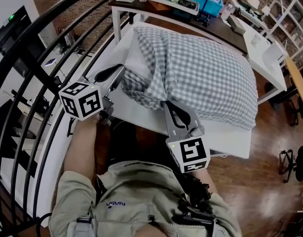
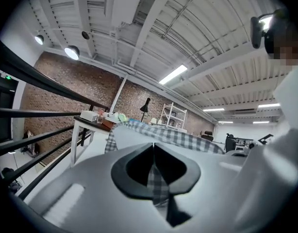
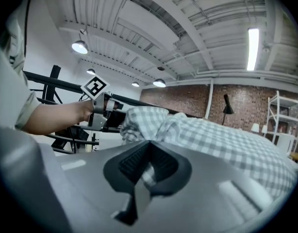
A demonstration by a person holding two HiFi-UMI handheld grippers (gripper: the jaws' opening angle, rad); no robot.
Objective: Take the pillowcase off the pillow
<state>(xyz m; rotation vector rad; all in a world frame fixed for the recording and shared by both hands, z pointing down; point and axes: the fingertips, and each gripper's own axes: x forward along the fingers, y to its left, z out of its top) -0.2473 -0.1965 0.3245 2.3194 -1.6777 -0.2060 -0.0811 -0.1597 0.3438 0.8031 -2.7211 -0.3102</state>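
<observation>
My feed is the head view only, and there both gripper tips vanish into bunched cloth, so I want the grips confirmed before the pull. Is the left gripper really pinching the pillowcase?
Observer: Yes. In the left gripper view the left gripper is shut, with a strip of the checked pillowcase clamped between its jaws.
Operator: And the right one, is it holding cloth or just resting against it?
Observer: It is holding cloth. In the right gripper view the right gripper is shut as well, and a pale fold of the cloth sits caught between its jaws.
</observation>
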